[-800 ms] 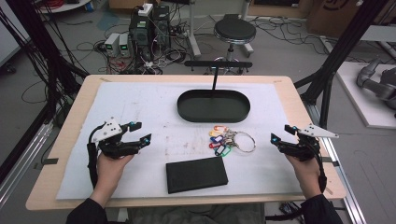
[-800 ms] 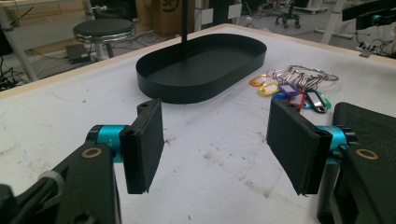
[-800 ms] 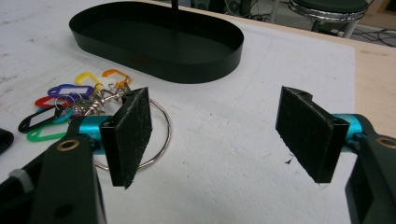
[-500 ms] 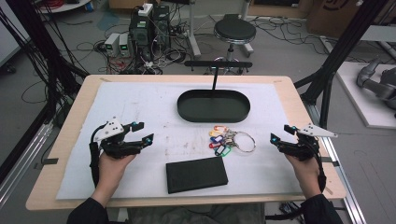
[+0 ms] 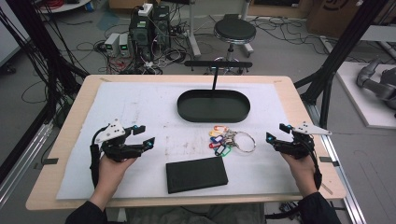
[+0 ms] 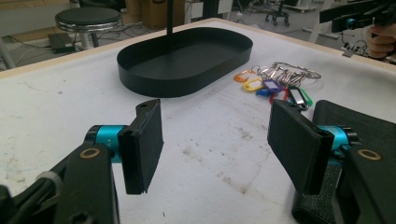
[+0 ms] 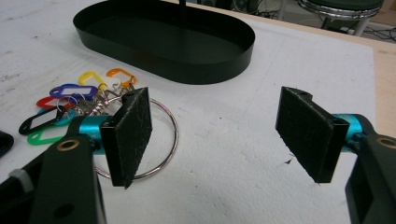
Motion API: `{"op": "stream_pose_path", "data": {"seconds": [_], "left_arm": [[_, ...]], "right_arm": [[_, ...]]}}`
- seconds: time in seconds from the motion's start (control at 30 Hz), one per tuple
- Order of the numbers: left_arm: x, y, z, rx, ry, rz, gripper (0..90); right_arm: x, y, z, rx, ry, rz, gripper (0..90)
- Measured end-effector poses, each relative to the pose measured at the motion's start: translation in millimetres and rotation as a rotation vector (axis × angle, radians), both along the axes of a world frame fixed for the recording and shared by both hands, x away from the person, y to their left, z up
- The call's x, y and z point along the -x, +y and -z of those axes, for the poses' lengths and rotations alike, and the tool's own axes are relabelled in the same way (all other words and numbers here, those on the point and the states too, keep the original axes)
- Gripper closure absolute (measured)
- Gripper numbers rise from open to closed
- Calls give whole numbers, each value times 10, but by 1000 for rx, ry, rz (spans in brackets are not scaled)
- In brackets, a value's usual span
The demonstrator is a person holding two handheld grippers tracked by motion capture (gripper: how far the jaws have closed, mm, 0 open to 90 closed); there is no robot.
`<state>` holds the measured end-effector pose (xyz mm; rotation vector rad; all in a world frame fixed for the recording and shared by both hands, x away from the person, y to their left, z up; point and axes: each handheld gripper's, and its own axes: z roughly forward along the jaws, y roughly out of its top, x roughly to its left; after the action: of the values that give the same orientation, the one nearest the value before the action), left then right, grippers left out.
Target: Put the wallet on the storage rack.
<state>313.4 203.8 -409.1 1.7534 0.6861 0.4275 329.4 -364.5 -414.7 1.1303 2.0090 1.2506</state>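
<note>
1. The table (image 5: pixel 70 140), covered by a white mat (image 5: pixel 140 107), is carrying everything, with its bare wooden edge showing around the mat.
2. The black oval tray (image 5: pixel 213 106) is sitting at the far middle of the mat, a thin black post rising from behind its far rim.
3. The black case (image 5: pixel 196 174) is lying flat at the near middle of the mat, well apart from the tray.
4. The left gripper (image 5: pixel 144 136) is hovering over the left side of the mat in the person's left hand (image 5: pixel 112 170); its jaws are standing wide apart and are holding nothing, as the left gripper view shows with bare mat between them.
5. The right gripper (image 5: pixel 276 133) is hovering at the right edge of the mat, its jaws also spread wide and gripping nothing.
6. The bunch of keys (image 5: pixel 229 141), with coloured tags and a large metal ring, is lying between the tray and the case, right of centre, near the right gripper but apart from it.
</note>
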Motion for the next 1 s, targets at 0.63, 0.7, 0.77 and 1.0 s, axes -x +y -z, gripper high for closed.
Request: {"op": "stream_pose_path", "data": {"seconds": [0.63, 0.7, 0.77, 1.0], "left_arm": [[183, -414, 112, -71, 143, 138, 383], [229, -445, 164, -62, 188, 151, 398], [245, -459, 197, -65, 213, 154, 428], [189, -478, 289, -84, 284, 148, 491]], "right_arm": [[-15, 6, -7, 23, -10, 3, 276], [-13, 10, -7, 26, -12, 1, 276], [-10, 16, -6, 29, -12, 1, 277], [1, 26, -6, 44, -15, -2, 277]]}}
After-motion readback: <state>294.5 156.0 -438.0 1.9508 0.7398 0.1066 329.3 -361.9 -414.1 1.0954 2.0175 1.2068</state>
